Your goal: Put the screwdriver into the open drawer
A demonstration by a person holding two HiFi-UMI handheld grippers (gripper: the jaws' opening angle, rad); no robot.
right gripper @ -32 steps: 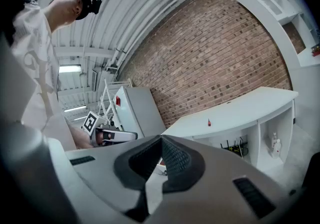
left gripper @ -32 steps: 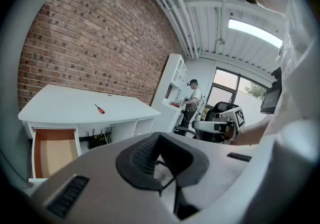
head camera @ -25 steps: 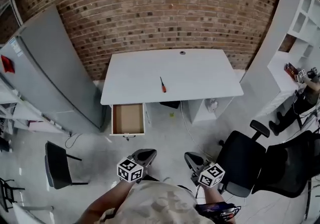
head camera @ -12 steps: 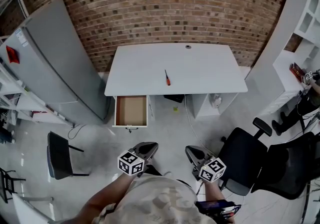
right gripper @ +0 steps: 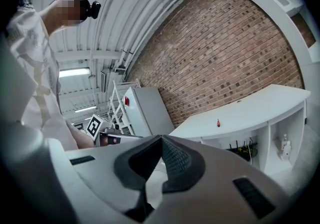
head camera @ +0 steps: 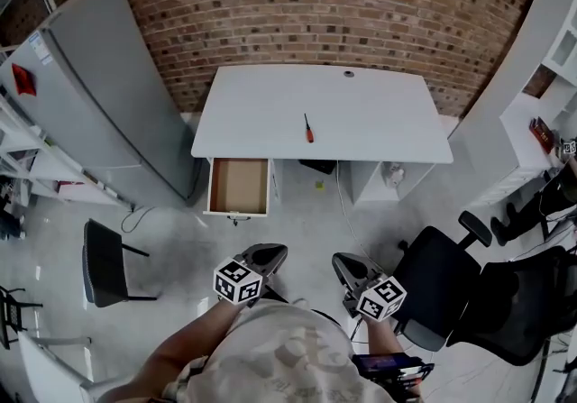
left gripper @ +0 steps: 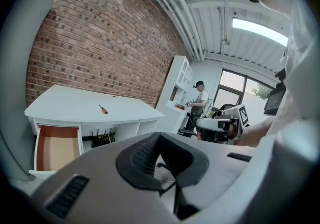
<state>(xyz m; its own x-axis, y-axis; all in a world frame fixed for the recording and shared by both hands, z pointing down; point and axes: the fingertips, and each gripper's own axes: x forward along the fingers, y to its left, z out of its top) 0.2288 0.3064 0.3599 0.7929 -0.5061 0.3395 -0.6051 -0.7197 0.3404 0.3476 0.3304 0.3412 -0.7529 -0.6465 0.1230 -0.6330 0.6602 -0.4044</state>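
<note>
A screwdriver (head camera: 308, 129) with an orange-red handle lies near the middle of the white desk (head camera: 379, 122); it also shows small in the left gripper view (left gripper: 102, 109) and the right gripper view (right gripper: 218, 123). Below the desk's left end a drawer (head camera: 240, 186) stands pulled out, with a bare brown bottom (left gripper: 55, 147). My left gripper (head camera: 269, 256) and right gripper (head camera: 343, 266) hang side by side near my body, well short of the desk. Both are shut, tips meeting, with nothing between them (left gripper: 158, 137) (right gripper: 160, 139).
A grey cabinet (head camera: 99, 86) stands left of the desk against the brick wall. A black office chair (head camera: 442, 288) sits at the right, a small black chair (head camera: 101, 261) at the left. White shelving (head camera: 559, 41) fills the right side. A person (left gripper: 199, 100) stands far off by the shelving.
The head view has shifted: desk, drawer and screwdriver sit slightly higher and further right in the picture. Both grippers stay where they were, shut.
</note>
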